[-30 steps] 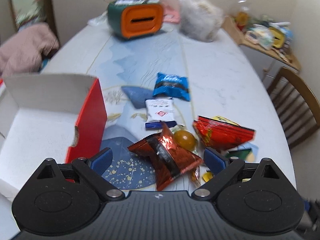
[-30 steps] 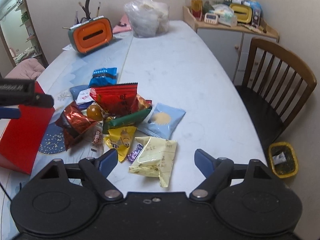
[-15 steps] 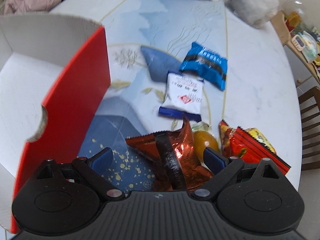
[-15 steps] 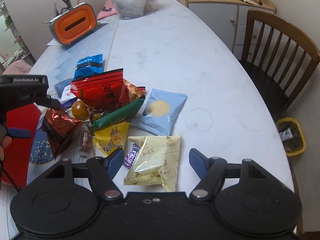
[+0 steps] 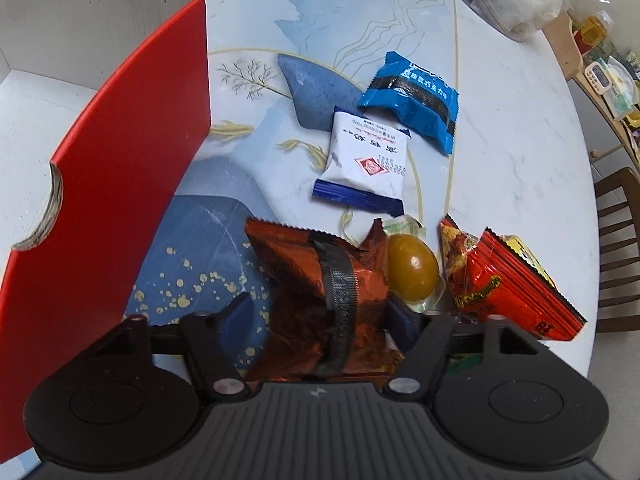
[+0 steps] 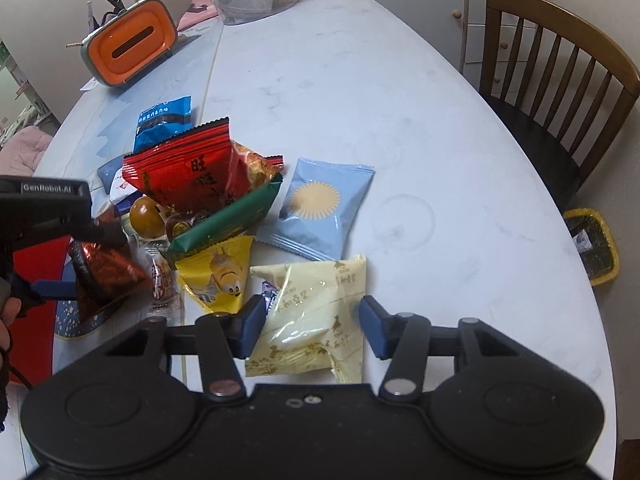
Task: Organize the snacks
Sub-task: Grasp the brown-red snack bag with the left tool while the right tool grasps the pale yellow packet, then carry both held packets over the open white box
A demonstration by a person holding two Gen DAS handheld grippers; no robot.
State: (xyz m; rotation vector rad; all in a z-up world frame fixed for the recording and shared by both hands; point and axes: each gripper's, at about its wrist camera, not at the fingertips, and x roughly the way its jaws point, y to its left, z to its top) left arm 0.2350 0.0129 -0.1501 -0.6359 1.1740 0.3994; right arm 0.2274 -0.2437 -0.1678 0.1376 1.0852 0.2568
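Snack packets lie in a heap on the pale table (image 6: 360, 80). My left gripper (image 5: 318, 318) points down over an orange-brown foil packet (image 5: 320, 280). Its jaws are closing with the packet between them; the right pad touches it and the left pad stands just clear. The right wrist view also shows the left gripper (image 6: 84, 260) straddling this foil packet (image 6: 104, 280). My right gripper (image 6: 312, 326) is closing around a pale yellow packet (image 6: 316, 300) that lies flat, its pads right at the packet's edges without squeezing it.
A red box (image 5: 120, 200) with a white inside stands open at the left. Blue (image 5: 412, 96), white (image 5: 368, 160), red (image 6: 180, 168), green (image 6: 228, 216), light blue (image 6: 324, 204) and yellow (image 6: 220, 272) packets lie nearby. An orange tissue box (image 6: 128, 52) and a wooden chair (image 6: 560, 80) stand farther off.
Both grippers sank toward the table and tipped further down. The left jaws narrowed around the foil packet and the right jaws narrowed around the pale yellow packet.
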